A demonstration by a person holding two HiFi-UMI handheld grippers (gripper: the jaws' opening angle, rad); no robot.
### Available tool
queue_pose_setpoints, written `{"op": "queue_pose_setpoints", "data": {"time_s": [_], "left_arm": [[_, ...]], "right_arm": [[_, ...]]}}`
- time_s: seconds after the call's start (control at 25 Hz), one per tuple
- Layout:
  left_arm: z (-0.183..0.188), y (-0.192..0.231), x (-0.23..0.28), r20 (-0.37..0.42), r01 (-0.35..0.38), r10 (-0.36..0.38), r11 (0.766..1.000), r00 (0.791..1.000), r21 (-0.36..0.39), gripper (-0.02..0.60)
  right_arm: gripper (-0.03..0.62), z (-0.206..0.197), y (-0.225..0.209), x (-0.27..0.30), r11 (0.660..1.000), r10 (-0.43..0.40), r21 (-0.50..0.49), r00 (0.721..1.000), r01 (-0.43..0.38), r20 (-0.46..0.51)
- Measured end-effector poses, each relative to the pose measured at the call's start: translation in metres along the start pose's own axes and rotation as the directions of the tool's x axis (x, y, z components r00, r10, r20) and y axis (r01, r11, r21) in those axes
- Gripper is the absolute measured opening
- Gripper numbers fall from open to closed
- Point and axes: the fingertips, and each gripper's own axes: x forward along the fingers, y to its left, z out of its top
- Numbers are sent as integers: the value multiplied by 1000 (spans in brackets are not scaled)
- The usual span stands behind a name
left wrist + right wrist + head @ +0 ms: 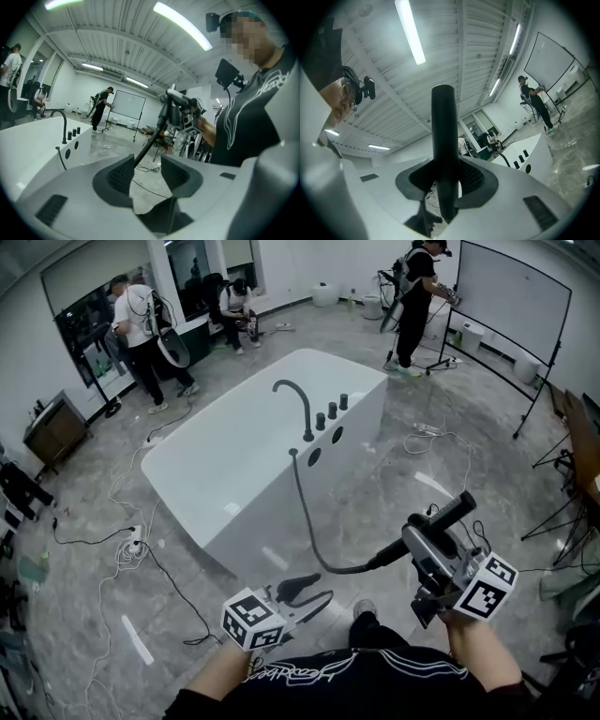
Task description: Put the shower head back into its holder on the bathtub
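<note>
The shower head (448, 513) is off the bathtub (216, 474), held in the air near the person's body and well apart from the rim. It is a black rod, and the right tongs (427, 538) are clamped across its handle. In the right gripper view the shower head (443, 140) stands straight up between the two pads of the right tongs (445, 180), which press on it from both sides. That firm cross-grip probably gives control of its angle for lowering it into a narrow socket.

The hose (309, 521) sags from the handle in a long loop and runs up the tub wall to the rim beside the faucet (295, 399). The holder (293, 454) seems to be the small fitting where the hose comes out, though it is too small to be sure.

The left tongs (305, 589) hang low in front of the person, jaws wide apart and holding nothing. In the left gripper view the hose (147, 145) runs just beyond the tips of the left tongs (147, 173) without being pinched. They are likely placed there to steady or guide the slack.
</note>
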Motion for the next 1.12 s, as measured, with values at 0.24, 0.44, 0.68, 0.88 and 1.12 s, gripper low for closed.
{"op": "queue_pose_setpoints", "data": {"time_s": [0.24, 0.44, 0.68, 0.88, 1.12], "left_arm": [[-17, 56, 55, -76, -36, 37, 999, 996, 12, 160], [-28, 100, 104, -163, -31, 34, 999, 986, 21, 160], [-33, 153, 164, -195, -28, 25, 999, 981, -15, 160], [-23, 186, 219, -212, -15, 2, 998, 977, -61, 155], [1, 226, 245, -212, -45, 21, 993, 977, -107, 88]], "right_arm": [[129, 28, -32, 32, 997, 71, 40, 997, -72, 28], [129, 53, -71, 76, 981, 151, 115, 988, -155, 38], [129, 77, -125, 128, 957, 238, 164, 971, -238, 24], [127, 112, -177, 163, 946, 275, 176, 961, -273, 17], [127, 136, -230, 190, 957, 268, 119, 963, -263, -26]]}}
